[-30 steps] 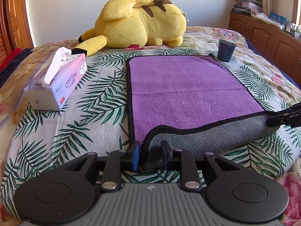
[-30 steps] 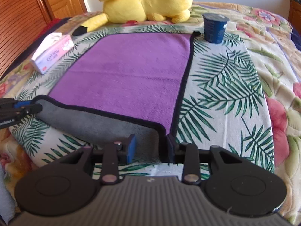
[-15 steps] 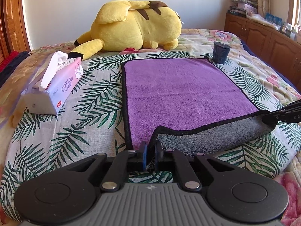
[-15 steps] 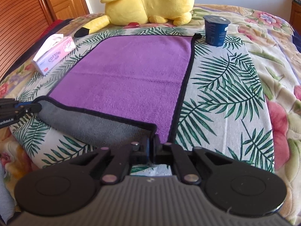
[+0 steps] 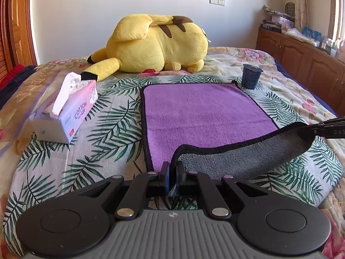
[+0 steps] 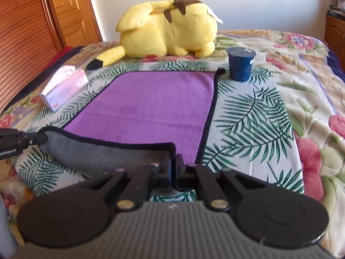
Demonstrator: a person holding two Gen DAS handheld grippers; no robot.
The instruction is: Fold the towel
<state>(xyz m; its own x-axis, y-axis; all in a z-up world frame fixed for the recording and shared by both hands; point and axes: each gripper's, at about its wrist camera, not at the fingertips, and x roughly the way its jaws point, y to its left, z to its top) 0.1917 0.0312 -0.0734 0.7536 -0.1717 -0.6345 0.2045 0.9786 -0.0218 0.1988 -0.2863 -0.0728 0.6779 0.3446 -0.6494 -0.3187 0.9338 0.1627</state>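
Note:
A purple towel [image 5: 200, 112] [image 6: 155, 108] with black trim and a grey underside lies flat on the bed. Its near edge is lifted and curled over, grey side [image 5: 237, 157] [image 6: 103, 153] showing. My left gripper [image 5: 172, 168] is shut on the towel's near left corner. My right gripper [image 6: 174, 164] is shut on the near right corner. Each gripper also shows at the side of the other's view, the right gripper [image 5: 323, 129] at the right edge and the left gripper [image 6: 19, 140] at the left edge.
A big yellow plush toy [image 5: 157, 45] [image 6: 168, 34] lies past the towel's far edge. A dark blue cup [image 5: 251, 76] [image 6: 240, 63] stands by the far right corner. A tissue box [image 5: 66, 112] [image 6: 64, 90] sits left. Wooden cabinets [image 5: 301, 56] line the right wall.
Both grippers closed on the towel's near corners, the right one from clearly open. The near edge has lifted a little, and both views tilted up slightly.

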